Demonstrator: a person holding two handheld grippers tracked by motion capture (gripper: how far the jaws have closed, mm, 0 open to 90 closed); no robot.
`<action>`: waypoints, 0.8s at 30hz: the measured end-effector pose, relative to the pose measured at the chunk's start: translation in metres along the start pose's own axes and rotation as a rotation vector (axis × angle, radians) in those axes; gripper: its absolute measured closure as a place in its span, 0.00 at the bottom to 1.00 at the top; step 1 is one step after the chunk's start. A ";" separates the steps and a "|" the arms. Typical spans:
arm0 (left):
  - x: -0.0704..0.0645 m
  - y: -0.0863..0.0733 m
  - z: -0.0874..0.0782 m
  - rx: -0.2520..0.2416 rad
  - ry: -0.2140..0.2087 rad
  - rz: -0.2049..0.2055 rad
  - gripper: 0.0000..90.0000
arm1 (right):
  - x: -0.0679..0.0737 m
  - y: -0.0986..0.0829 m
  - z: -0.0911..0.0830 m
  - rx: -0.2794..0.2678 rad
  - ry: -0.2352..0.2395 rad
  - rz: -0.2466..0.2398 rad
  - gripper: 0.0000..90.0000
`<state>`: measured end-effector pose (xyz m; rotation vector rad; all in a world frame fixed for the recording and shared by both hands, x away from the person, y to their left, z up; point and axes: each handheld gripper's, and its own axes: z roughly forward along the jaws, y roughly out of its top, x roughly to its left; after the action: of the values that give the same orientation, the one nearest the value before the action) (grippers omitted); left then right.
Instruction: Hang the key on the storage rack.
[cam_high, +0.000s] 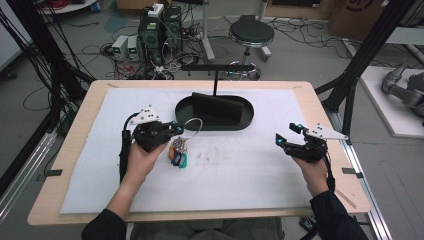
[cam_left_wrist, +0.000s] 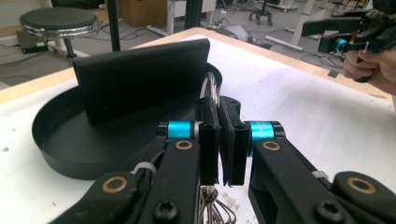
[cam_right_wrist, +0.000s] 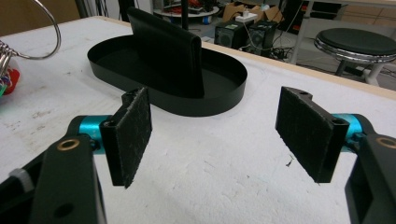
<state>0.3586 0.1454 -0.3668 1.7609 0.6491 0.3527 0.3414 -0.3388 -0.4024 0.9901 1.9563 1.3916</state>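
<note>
My left gripper is shut on a large metal key ring, held just above the white mat. A bunch of keys with coloured tags hangs from the ring down to the mat. In the left gripper view the ring rises between my closed jaws. Just beyond it sits a black oval tray with an upright black block in its middle and a T-shaped stand above. My right gripper hovers open at the right of the mat, its pads wide apart with nothing between.
A white mat covers the wooden table. A round stool, computer boxes and tangled cables stand on the floor beyond the far edge. Black frame posts rise at both sides of the table.
</note>
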 end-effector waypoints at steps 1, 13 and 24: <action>0.000 0.002 -0.001 -0.002 -0.001 0.004 0.96 | 0.000 0.000 0.000 0.000 0.000 0.000 0.30; -0.001 0.030 -0.010 -0.070 0.009 0.032 0.96 | 0.000 0.000 -0.001 0.002 -0.004 -0.001 0.30; 0.004 0.058 -0.017 -0.111 0.031 0.048 0.96 | 0.000 0.000 0.000 0.002 0.002 0.004 0.30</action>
<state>0.3660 0.1510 -0.3072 1.6694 0.5988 0.4412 0.3415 -0.3388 -0.4025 0.9947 1.9586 1.3932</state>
